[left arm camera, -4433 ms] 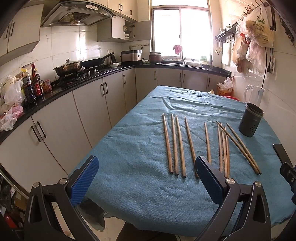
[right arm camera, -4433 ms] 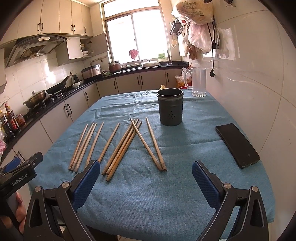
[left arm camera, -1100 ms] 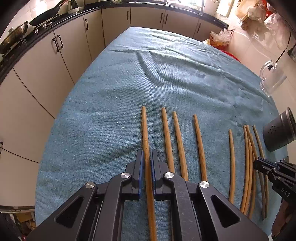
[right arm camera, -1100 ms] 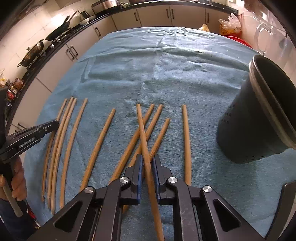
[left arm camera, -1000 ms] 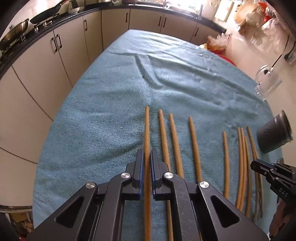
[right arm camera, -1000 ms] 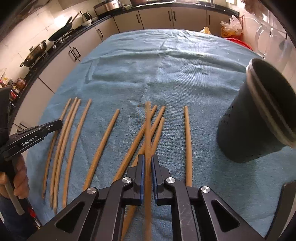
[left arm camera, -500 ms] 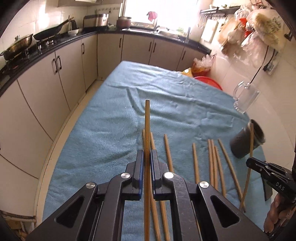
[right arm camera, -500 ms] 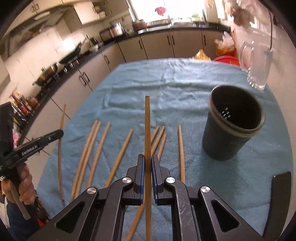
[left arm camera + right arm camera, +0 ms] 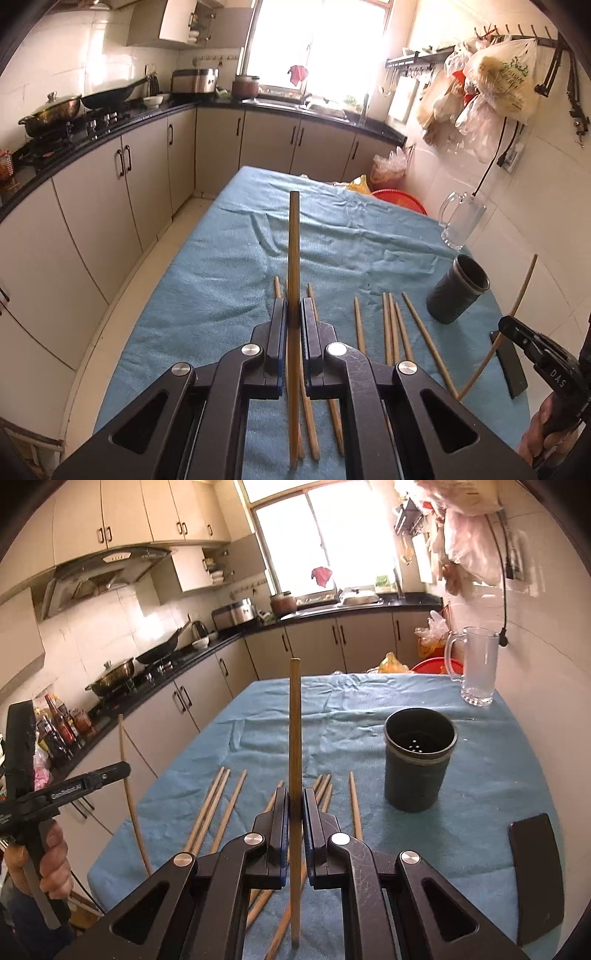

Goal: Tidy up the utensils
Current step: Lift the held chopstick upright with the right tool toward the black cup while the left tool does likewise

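Left gripper (image 9: pixel 293 319) clamped on a long wooden chopstick (image 9: pixel 294 258), held clear above the blue-cloth worktop (image 9: pixel 221 291). Right gripper (image 9: pixel 294 805) clamped on a second wooden chopstick (image 9: pixel 294 731), also lifted. Remaining loose wooden chopsticks (image 9: pixel 221 805) lie mid-worktop, dark cylindrical utensil holder (image 9: pixel 417 760) upright near the right edge.

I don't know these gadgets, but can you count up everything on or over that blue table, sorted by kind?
Chopsticks lying flat: 8
Lifted chopsticks: 2, one in the left gripper, one in the right gripper
Dark holder cup: 1
Glass mug: 1
Phone: 1
Total: 13
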`<state>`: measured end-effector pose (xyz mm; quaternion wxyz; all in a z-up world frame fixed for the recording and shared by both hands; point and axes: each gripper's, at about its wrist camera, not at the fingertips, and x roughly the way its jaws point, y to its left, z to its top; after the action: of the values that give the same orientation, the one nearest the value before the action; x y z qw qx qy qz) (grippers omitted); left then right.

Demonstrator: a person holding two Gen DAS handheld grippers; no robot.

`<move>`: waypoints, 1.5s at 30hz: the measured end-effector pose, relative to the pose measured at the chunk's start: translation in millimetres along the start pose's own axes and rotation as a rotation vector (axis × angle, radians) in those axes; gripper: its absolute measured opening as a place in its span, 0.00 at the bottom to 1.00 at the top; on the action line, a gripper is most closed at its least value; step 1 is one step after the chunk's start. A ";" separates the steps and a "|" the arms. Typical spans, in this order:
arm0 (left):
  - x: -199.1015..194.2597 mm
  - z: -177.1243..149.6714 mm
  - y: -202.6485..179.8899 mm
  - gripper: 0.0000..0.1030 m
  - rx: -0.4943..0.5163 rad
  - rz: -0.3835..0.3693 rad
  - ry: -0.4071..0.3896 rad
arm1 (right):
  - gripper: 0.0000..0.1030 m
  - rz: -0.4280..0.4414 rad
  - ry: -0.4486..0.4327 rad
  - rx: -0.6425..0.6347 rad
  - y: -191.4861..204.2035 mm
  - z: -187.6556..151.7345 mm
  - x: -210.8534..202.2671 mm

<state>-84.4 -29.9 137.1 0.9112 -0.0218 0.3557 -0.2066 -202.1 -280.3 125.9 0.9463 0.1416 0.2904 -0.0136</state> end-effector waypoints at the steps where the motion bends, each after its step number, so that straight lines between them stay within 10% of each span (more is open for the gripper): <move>1: -3.6 -0.4 -1.5 0.06 0.002 -0.005 -0.008 | 0.07 -0.001 -0.003 0.003 -1.2 -0.6 -1.8; 27: -25.6 20.9 -54.6 0.06 0.076 -0.126 -0.037 | 0.07 0.015 -0.104 0.147 -41.3 0.1 -42.1; 45: 0.0 100.7 -160.4 0.06 0.137 -0.298 -0.048 | 0.07 0.012 -0.280 0.310 -106.3 71.3 -84.0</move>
<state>-76.1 -187.2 242.1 0.8782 -0.0172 0.3116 -0.3625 -244.5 -406.7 201.2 0.9444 0.2839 0.1495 -0.0720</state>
